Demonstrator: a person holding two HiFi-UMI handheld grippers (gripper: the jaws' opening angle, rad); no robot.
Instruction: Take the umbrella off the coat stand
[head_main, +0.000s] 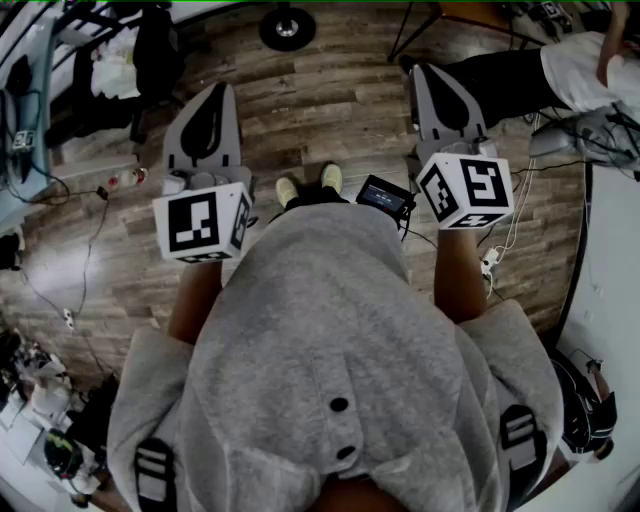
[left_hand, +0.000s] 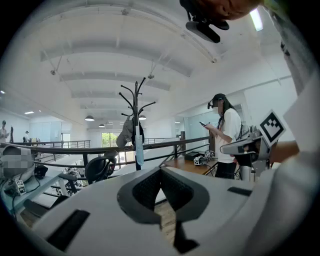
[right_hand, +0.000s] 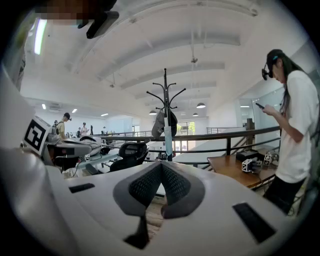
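Observation:
A black coat stand (left_hand: 136, 107) rises some way ahead by a railing. A slim, pale blue folded umbrella (left_hand: 139, 149) hangs down its pole, next to a grey garment (left_hand: 125, 134). In the right gripper view the same coat stand (right_hand: 165, 102) and umbrella (right_hand: 168, 142) sit dead ahead. My left gripper (left_hand: 161, 170) is shut and empty, well short of the stand. The right gripper (right_hand: 161, 164) is shut too, with nothing in it. From the head view the left gripper (head_main: 222, 90) and right gripper (head_main: 422, 70) point forward side by side over the wood floor.
A dark railing (left_hand: 75, 148) runs behind the stand. A person in a white shirt (right_hand: 295, 130) stands at the right looking at a phone, beside a wooden desk (right_hand: 235, 167). A black office chair (left_hand: 97, 168) is left of the stand. A round black base (head_main: 287, 27) rests on the floor ahead.

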